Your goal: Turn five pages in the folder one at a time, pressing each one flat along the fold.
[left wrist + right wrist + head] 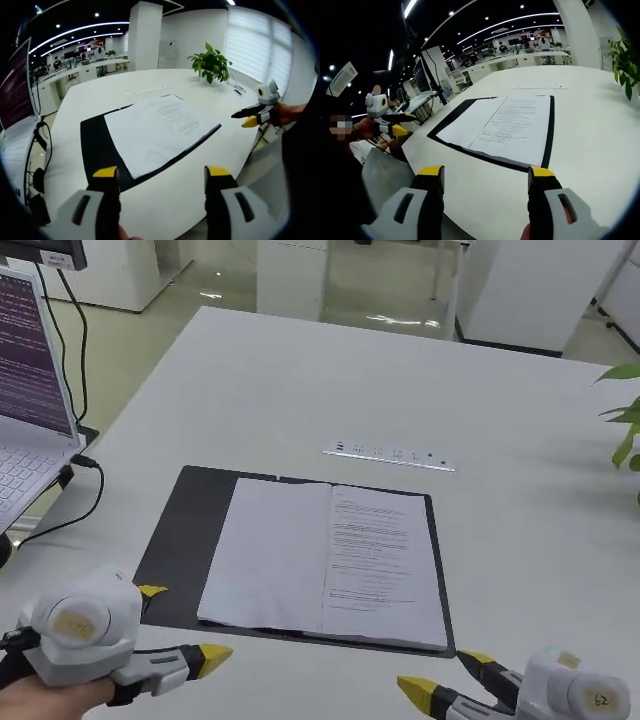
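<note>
Folder open, both grippers hovering near.
The left gripper [185,622] is spread, empty; the folder [190,530] lies open on the table [300,370] just beyond; the right gripper [443,672] likewise spread. Pinching the right-hand page [385,560] carelessly could lift several sheets at once.

Big white table [300,390] takes up most of the head view. Over at 9 o'clock there's an open laptop [25,430] with lines of text on a purple screen, and a black cable [85,495] loops out from its side. Just off centre toward 2 o'clock, a slim socket strip [390,455] sits in the tabletop. Plant leaves [625,425] poke in at 3 o'clock. White cabinets [290,275] on a shiny floor [400,300] at 12 o'clock. In the left gripper view: white pillar [143,35] at 12 o'clock, window blinds [255,40] at 2 o'clock, curved ceiling light strips [75,31] at 11 o'clock.
</note>
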Demonstrator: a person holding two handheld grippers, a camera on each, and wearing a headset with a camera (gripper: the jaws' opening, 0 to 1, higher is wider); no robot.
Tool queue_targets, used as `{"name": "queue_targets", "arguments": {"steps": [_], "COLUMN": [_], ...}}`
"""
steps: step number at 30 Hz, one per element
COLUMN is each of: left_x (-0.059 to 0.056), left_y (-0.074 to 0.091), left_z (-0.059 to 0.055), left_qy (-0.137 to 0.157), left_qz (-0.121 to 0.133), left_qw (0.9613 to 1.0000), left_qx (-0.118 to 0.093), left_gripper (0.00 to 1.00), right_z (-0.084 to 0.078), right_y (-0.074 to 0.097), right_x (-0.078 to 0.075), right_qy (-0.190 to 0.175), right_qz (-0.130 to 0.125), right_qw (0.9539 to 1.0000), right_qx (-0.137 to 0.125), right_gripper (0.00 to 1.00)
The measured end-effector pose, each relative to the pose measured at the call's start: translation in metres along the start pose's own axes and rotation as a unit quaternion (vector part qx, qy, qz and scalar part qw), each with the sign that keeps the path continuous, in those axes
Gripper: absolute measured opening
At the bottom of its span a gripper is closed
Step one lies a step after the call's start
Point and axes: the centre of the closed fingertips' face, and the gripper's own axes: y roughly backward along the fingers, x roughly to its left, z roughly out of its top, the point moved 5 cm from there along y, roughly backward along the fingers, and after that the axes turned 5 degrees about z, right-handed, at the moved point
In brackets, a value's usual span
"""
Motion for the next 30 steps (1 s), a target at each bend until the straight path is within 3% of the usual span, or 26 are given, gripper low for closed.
{"name": "queue_targets", "arguments": {"steps": [16, 20, 30], "left_x": [-0.027, -0.041, -0.069], "left_y": [-0.025, -0.036, -0.068], "left_z": [0.013, 0.024, 0.030], "left_qy": [-0.006, -0.012, -0.025], "left_qz": [-0.022, -0.043, -0.079], "left_qw": [0.9997, 0.9989, 0.9966], "left_qx": [0.000, -0.015, -0.005], "left_gripper": [0.66, 0.66, 0.64], "right_z": [-0.010, -0.012, -0.016], "right_y": [0.013, 0.013, 0.015], "right_x": [-0.011, -0.010, -0.009], "right_qy": [-0.017, -0.016, -0.017], "right_qz": [0.002, 0.005, 0.020], "right_qw": [0.9998, 0.9998, 0.9996], "right_qx": [0.000, 0.006, 0.014], "right_gripper": [0.67, 0.67, 0.66]}}
